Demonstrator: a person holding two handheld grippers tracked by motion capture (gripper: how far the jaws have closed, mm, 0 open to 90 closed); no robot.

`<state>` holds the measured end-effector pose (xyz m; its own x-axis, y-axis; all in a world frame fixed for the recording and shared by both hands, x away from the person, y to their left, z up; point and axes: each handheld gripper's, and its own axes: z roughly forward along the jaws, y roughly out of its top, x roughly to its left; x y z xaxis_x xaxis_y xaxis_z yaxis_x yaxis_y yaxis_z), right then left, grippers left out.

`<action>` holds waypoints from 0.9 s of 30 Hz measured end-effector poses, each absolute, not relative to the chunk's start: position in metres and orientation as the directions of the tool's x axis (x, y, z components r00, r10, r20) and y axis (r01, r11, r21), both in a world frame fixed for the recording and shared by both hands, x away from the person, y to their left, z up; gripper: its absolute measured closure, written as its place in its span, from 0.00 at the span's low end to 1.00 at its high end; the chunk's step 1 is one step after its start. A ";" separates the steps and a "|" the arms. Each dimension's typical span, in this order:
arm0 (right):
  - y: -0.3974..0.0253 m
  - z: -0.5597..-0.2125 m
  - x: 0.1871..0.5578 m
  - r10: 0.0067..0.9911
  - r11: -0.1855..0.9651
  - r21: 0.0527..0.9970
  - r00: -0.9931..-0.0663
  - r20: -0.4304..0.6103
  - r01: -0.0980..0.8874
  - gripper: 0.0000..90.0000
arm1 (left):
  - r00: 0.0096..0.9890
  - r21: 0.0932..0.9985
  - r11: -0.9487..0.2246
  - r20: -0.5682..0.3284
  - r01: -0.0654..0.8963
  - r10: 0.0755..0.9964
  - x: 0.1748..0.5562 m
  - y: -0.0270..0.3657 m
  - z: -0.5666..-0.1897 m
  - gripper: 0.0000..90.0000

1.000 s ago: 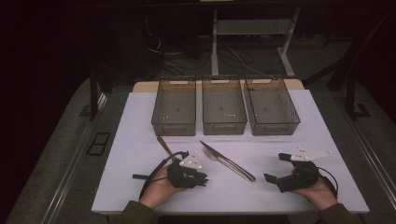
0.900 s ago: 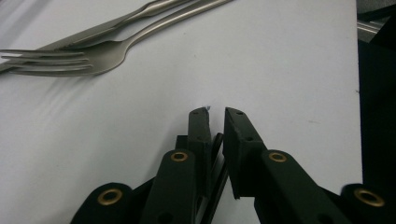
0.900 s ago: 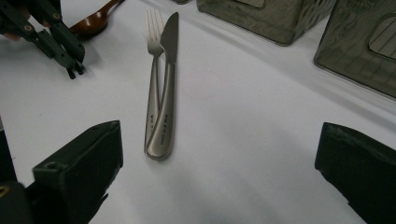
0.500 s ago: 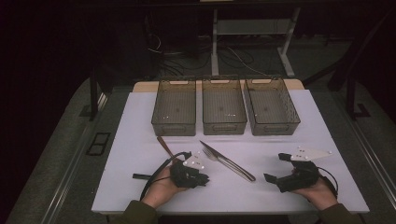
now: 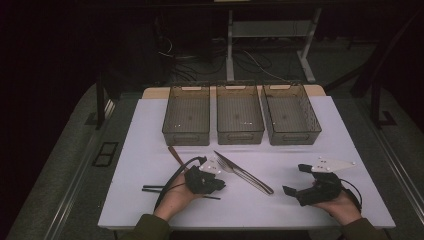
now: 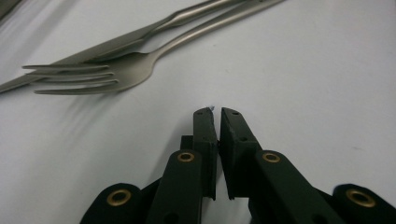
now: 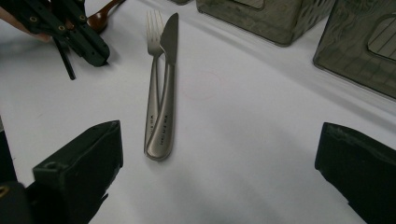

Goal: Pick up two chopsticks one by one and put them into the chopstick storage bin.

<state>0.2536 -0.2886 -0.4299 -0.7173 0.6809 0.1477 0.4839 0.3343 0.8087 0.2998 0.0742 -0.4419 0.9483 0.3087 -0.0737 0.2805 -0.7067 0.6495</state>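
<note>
Cutlery sorting, approach stage. We see the fork [image 7: 152, 70] and table knife [image 7: 167, 79] lying side by side and touching on the white table [image 5: 150, 140], between the two hands and in front of three empty mesh bins [image 5: 240, 114]. The left gripper [image 6: 215, 112], its jaws pressed nearly together on nothing, rests on the table just beside the fork tines. The right gripper [image 7: 219, 154], its jaws spread wide, points at the handle ends from a little way off. A brown spoon [image 5: 173, 152] and black chopsticks [image 5: 155, 189] lie near the left hand [image 5: 175, 197]. We judge that no piece is yet picked up. The next move calls for separating the overlapped pair: open jaws should straddle one handle alone, low to the table, before closing.
</note>
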 end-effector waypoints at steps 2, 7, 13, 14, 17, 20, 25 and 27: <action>-0.289 -0.430 0.254 0.681 0.334 0.809 -0.717 0.147 0.484 0.01 | 0.947 0.654 -0.701 -0.076 0.285 0.314 0.300 0.073 -0.442 0.93; -0.289 -0.429 0.253 0.680 0.332 0.809 -0.717 0.150 0.485 0.01 | 0.949 0.683 -0.674 -0.089 0.280 0.303 0.295 0.079 -0.434 0.84; -0.289 -0.429 0.253 0.680 0.334 0.809 -0.718 0.149 0.484 0.01 | 0.964 0.680 -0.690 -0.103 0.248 0.244 0.274 0.088 -0.429 0.83; -0.289 -0.429 0.253 0.679 0.334 0.809 -0.719 0.148 0.483 0.01 | 0.966 0.671 -0.700 -0.100 0.242 0.238 0.271 0.089 -0.431 0.83; -0.289 -0.429 0.253 0.680 0.335 0.810 -0.718 0.146 0.482 0.01 | 0.967 0.656 -0.717 -0.086 0.235 0.239 0.268 0.092 -0.434 0.83; -0.288 -0.429 0.253 0.681 0.335 0.809 -0.718 0.146 0.482 0.01 | 0.966 0.655 -0.716 -0.097 0.242 0.238 0.270 0.091 -0.436 0.83; -0.289 -0.429 0.253 0.680 0.335 0.809 -0.718 0.148 0.484 0.01 | 0.970 0.637 -0.738 -0.070 0.224 0.234 0.270 0.087 -0.440 0.87; -0.288 -0.429 0.253 0.680 0.335 0.809 -0.718 0.147 0.482 0.01 | 0.970 0.637 -0.739 -0.066 0.220 0.233 0.271 0.087 -0.440 0.91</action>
